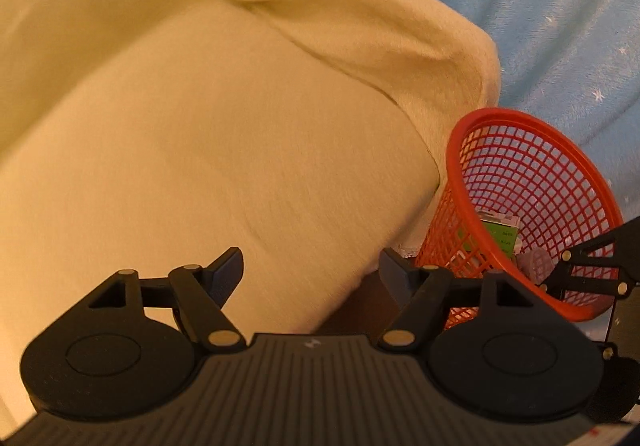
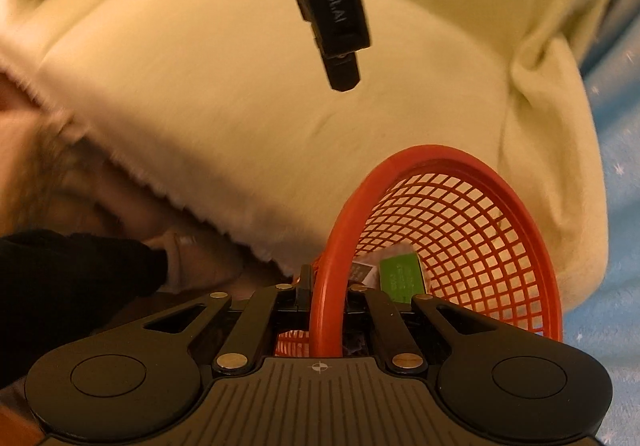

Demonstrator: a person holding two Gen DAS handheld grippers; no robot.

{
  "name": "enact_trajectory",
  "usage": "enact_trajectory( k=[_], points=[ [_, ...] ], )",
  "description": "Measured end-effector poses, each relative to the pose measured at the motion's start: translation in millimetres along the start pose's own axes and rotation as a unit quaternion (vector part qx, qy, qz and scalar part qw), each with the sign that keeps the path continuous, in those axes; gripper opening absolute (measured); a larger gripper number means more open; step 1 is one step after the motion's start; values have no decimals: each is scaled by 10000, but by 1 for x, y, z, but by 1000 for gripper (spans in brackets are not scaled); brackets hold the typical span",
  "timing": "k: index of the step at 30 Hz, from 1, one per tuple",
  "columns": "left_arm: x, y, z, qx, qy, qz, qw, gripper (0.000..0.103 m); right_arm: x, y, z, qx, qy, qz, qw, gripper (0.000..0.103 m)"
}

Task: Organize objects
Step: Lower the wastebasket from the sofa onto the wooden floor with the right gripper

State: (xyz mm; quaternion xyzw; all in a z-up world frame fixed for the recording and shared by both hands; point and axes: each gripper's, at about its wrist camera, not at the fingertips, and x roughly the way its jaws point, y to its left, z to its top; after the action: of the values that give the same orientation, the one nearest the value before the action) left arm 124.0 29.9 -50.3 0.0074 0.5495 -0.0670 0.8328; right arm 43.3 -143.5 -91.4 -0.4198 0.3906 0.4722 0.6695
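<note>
Right gripper (image 2: 325,292) pinched onto the near rim of the red mesh basket (image 2: 452,205), one finger inside and one outside. Inside the basket, a green box (image 2: 400,280) beside a small dark packet (image 2: 362,270) (print too blurred to read). Left gripper (image 1: 312,274) spread wide with nothing between its fingers, hovering above a pale yellow blanket (image 1: 208,117). Basket leaning against that blanket, on light blue star-patterned fabric (image 1: 568,5). Black-sleeved arm (image 2: 72,282) at lower left
</note>
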Motion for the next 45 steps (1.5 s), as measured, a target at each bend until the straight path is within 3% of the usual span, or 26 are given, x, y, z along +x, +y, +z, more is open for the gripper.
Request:
enact_trajectory(
  k=[4,9,17,25,29,34,43,45],
  points=[
    [4,-14,-37,-473,127,152,9987,72,-9,28,-41,-555,57,65,9984,2],
    [32,-26,-79,-836,345,223,9957,75,17,46,-83,-811,282,105,9963,2],
    [106,-34,-142,-1230,422,288,9911,86,111,73,-133,-985,474,122,9939,2],
    [171,-34,-196,-1290,533,306,9897,88,235,97,-186,-1002,505,-41,9937,2],
    [195,-32,-215,-1336,602,281,9888,88,291,102,-203,-928,444,-332,9941,4],
    [214,-38,-227,-1321,657,245,9888,88,332,100,-209,-504,414,-555,9963,5],
    [217,-42,-233,-1237,736,296,9891,88,360,108,-215,91,239,-506,9984,6],
    [220,-41,-233,-1205,745,312,9894,88,364,113,-213,161,289,-395,9987,11]
  ],
)
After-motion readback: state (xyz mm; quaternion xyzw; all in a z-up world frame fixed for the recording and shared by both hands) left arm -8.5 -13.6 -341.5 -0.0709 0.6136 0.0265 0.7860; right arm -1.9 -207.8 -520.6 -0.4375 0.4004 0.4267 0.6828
